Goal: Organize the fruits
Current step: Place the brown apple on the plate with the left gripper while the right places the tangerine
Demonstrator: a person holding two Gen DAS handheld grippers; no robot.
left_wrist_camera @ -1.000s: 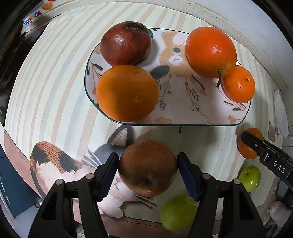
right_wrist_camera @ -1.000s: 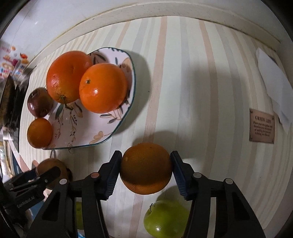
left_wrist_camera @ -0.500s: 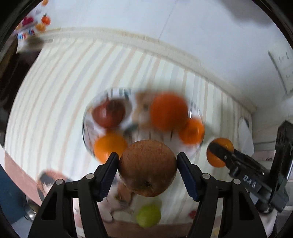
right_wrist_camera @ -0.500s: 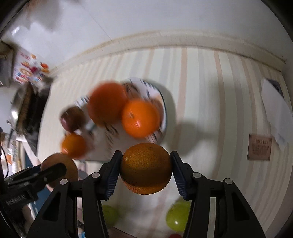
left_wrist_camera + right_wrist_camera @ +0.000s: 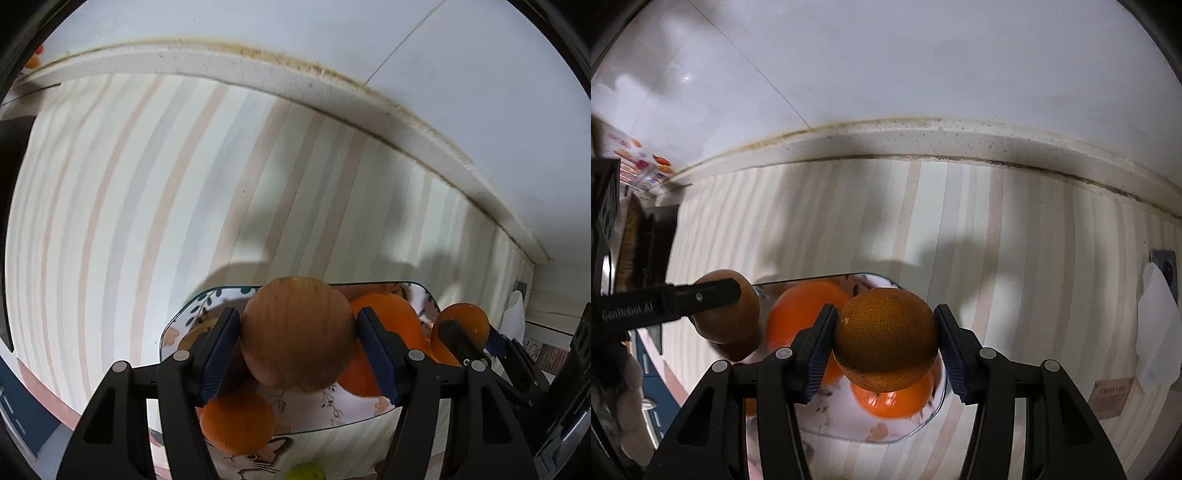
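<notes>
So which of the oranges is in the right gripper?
The dull, brownish, rough-skinned orange, clamped above the plate; the glossy bright ones lie on it.

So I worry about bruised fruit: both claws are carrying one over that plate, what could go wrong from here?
1. The plate already holds several oranges, so a dropped fruit may land on one and roll off.
2. The left claw with its brown apple and the right claw with its orange are close together over the plate; they might collide.
</notes>
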